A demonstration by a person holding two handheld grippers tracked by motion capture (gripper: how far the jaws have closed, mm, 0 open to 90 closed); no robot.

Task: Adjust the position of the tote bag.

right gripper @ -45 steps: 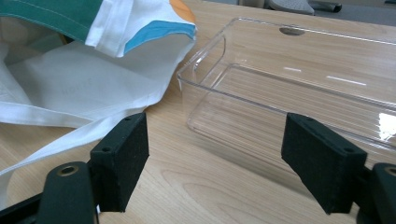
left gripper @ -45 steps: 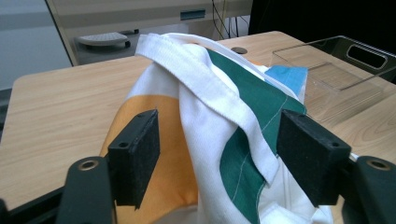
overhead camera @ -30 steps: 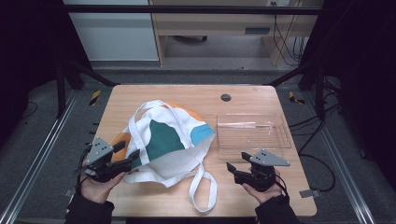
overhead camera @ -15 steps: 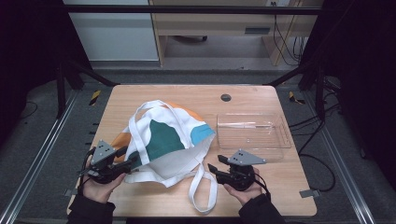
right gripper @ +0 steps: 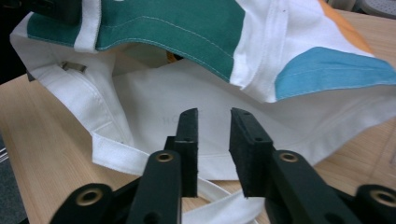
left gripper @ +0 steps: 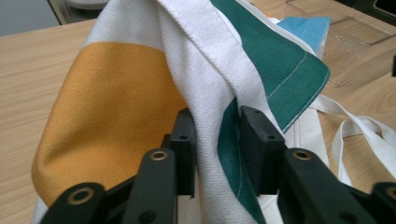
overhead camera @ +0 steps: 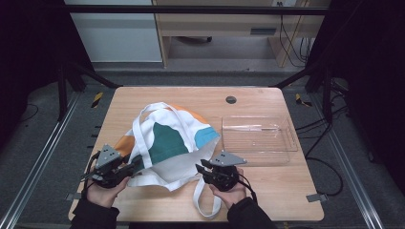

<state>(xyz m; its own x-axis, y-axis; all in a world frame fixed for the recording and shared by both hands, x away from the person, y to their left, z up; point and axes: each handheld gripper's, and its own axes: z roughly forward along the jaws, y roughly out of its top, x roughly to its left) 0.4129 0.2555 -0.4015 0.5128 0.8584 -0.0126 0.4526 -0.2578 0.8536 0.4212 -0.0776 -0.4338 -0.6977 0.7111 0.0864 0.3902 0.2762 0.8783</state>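
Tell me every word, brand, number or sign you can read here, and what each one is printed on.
None can be read.
Tote bag: colour patches in orange, green and blue, no lettering among them.
Inside the bag's white lining: a faint grey mark that may be print, too pale and blurred to read.
Clear plastic tray: no label visible.
Wooden table: no markings visible.

The left gripper (left gripper: 215, 140) has just been closing its black jaws on a bunched fold of the tote bag (left gripper: 121, 107), white strap and green cloth between the pads; a clear tray (left gripper: 355, 42) lies beyond on the wooden table (left gripper: 28, 65)
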